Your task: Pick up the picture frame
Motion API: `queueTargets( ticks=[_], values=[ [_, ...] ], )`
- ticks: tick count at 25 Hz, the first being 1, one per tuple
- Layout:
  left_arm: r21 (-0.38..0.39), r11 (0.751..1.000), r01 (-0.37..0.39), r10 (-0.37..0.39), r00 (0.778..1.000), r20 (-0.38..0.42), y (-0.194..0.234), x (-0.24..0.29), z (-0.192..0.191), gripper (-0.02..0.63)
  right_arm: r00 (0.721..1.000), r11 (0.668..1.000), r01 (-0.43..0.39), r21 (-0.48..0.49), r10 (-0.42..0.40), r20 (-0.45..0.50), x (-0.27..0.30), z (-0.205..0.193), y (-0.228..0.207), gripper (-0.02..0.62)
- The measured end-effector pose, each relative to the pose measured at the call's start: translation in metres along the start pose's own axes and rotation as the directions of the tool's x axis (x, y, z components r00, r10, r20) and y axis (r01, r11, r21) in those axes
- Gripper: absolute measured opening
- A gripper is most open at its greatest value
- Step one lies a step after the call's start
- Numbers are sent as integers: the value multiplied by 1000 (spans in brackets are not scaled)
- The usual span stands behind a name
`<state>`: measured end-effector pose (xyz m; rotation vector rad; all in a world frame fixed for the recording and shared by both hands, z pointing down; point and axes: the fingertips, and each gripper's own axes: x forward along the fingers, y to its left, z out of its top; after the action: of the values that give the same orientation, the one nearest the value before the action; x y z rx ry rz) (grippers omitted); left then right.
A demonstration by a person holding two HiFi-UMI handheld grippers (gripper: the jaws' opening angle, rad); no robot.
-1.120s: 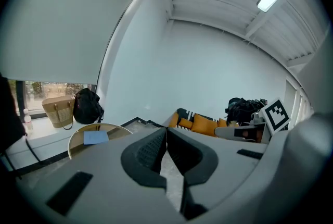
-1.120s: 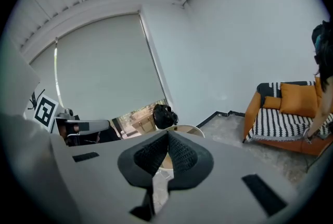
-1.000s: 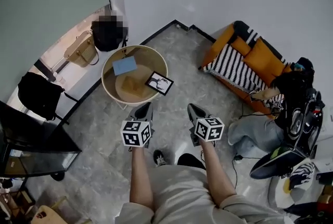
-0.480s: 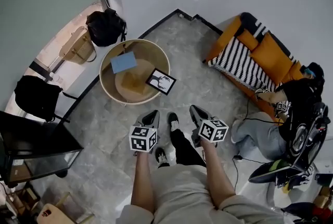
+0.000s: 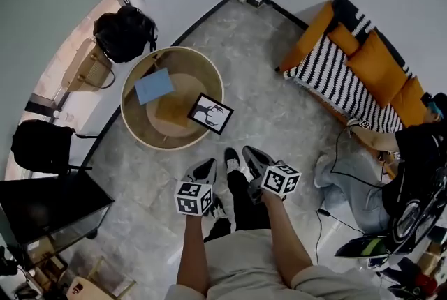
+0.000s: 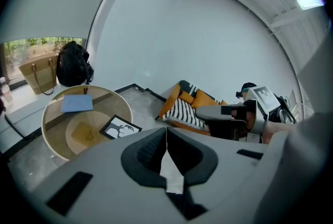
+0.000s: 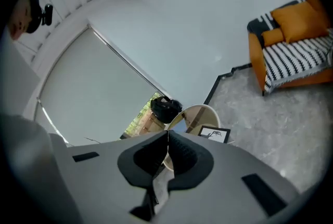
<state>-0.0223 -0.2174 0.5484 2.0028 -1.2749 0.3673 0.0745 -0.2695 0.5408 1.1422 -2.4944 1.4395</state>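
The black picture frame (image 5: 210, 114) with a white print lies flat on the near right rim of a round glass-topped table (image 5: 133, 125). It also shows in the left gripper view as the picture frame (image 6: 120, 128) and in the right gripper view as the picture frame (image 7: 214, 134). My left gripper (image 5: 205, 169) hovers over the floor just short of the table, jaws shut with nothing in them. My right gripper (image 5: 251, 158) hangs beside it, also shut and empty. Both point toward the table.
A blue book (image 5: 154, 86) and a tan square (image 5: 172, 108) lie on the table. A black bag (image 5: 124, 32) and a tan bag (image 5: 85, 68) sit behind it by the window. An orange striped sofa (image 5: 356, 68) stands right. A person (image 5: 412, 159) sits far right. A dark cabinet (image 5: 49, 204) is left.
Both grippers have moved forward and lower toward the table. The table and frame now sit nearer and more to the left in the head view. My feet have stepped forward.
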Motion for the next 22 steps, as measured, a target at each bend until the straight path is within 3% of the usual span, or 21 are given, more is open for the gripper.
queueTargets(
  ticks=[3,6,11,16,22],
  values=[
    [-7,1000,18,-18,998,-59,6,42,-10,21,998,998,-40,55,43,-54,26,-7,-33,34],
    [-28,999,34,-37,993,-116,18,80,-25,21,993,997,-13,80,23,-117,50,-18,-73,34],
    [-19,998,55,-58,984,-169,53,148,-41,21,974,999,21,44,-10,-228,96,-40,-132,34],
    [-15,999,37,-39,976,-212,97,204,-59,21,951,998,29,61,-9,-309,143,-65,-183,34],
    [-38,999,-7,-2,970,-243,141,240,-79,21,940,996,55,72,-27,-341,198,-83,-236,34]
  ],
)
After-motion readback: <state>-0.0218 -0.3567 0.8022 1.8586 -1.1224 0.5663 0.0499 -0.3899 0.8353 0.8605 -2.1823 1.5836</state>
